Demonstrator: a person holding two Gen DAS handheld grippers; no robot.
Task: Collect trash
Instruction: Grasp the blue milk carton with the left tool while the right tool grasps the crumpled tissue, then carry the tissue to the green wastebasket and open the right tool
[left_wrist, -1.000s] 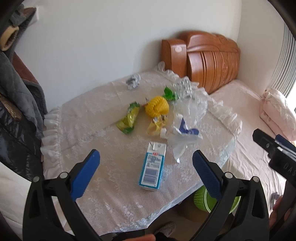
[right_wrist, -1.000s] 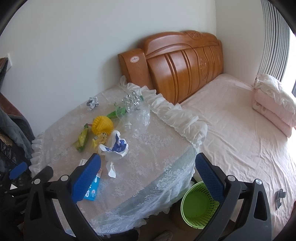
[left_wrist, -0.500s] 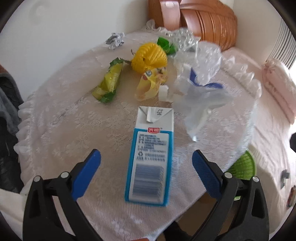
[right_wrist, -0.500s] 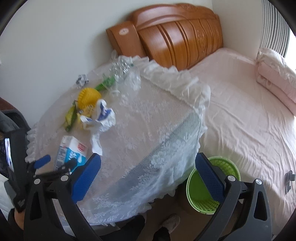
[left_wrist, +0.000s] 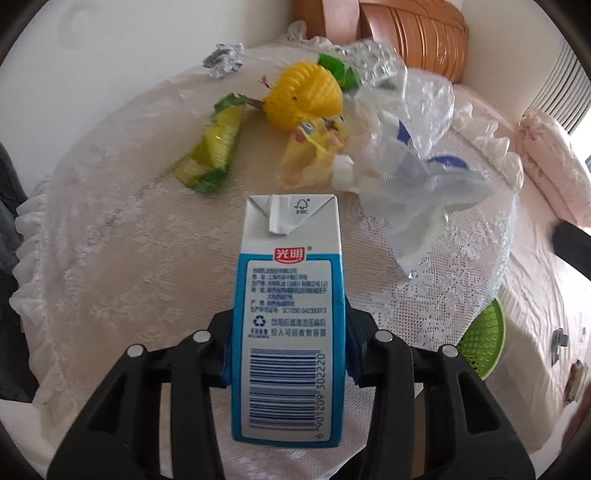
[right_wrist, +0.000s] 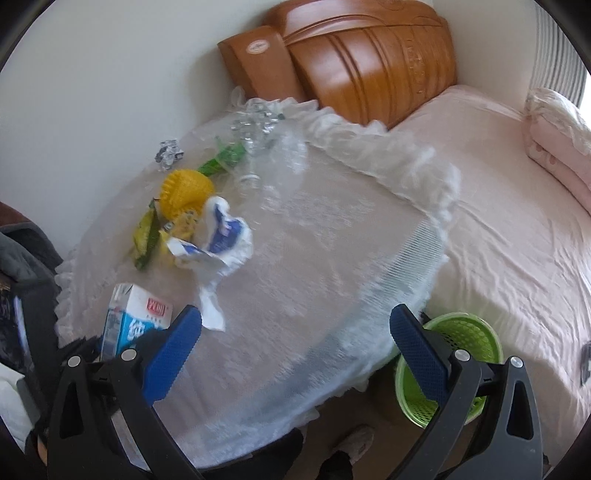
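Observation:
My left gripper (left_wrist: 288, 350) is shut on a blue and white milk carton (left_wrist: 290, 317) that lies on the lace-covered round table (left_wrist: 110, 229); the carton also shows in the right wrist view (right_wrist: 136, 321). Beyond it lie a yellow-green wrapper (left_wrist: 212, 155), a yellow foam net (left_wrist: 304, 94), a yellow snack packet (left_wrist: 314, 155), a crumpled white and blue plastic bag (left_wrist: 421, 177) and a clear plastic bag (left_wrist: 402, 85). My right gripper (right_wrist: 295, 350) is open and empty above the table's near edge. A green trash basket (right_wrist: 454, 354) stands on the floor beside the table.
A small foil scrap (left_wrist: 223, 61) lies at the table's far edge by the wall. A bed with pink sheets (right_wrist: 517, 221) and a wooden headboard (right_wrist: 369, 59) is to the right. Dark clothing (right_wrist: 22, 266) hangs at the left.
My left gripper moved forward over the milk carton and shut on it. My right gripper dropped lower and closer to the table edge, still open.

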